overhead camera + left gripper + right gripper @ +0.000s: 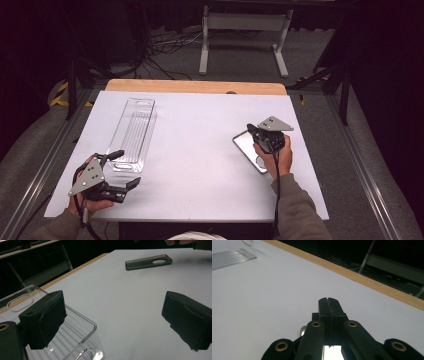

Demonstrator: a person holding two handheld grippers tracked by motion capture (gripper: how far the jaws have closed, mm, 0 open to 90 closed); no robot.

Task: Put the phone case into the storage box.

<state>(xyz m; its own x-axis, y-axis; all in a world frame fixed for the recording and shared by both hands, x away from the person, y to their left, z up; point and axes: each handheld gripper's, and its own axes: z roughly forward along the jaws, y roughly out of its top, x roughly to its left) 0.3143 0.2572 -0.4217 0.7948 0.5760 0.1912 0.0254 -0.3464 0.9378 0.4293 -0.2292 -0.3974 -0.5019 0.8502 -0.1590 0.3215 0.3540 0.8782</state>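
Left hand-held gripper [123, 169] at near-left worktop [200, 130] corner, jaws wide apart, nothing between; clear plastic tray [134, 131] just beyond, one pad beside its near end. Right hand-held gripper [253, 131] over phone case [248, 148], jaws pressed together, seemingly gripping nothing; case lies flat, right of centre.

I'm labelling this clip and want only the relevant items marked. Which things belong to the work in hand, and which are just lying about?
In the job:
- flat dark phone case with a camera cut-out, under the shut right gripper
- clear ribbed plastic tray, beside the open left gripper

Lying about:
- white metal stand on the floor
- floor cables
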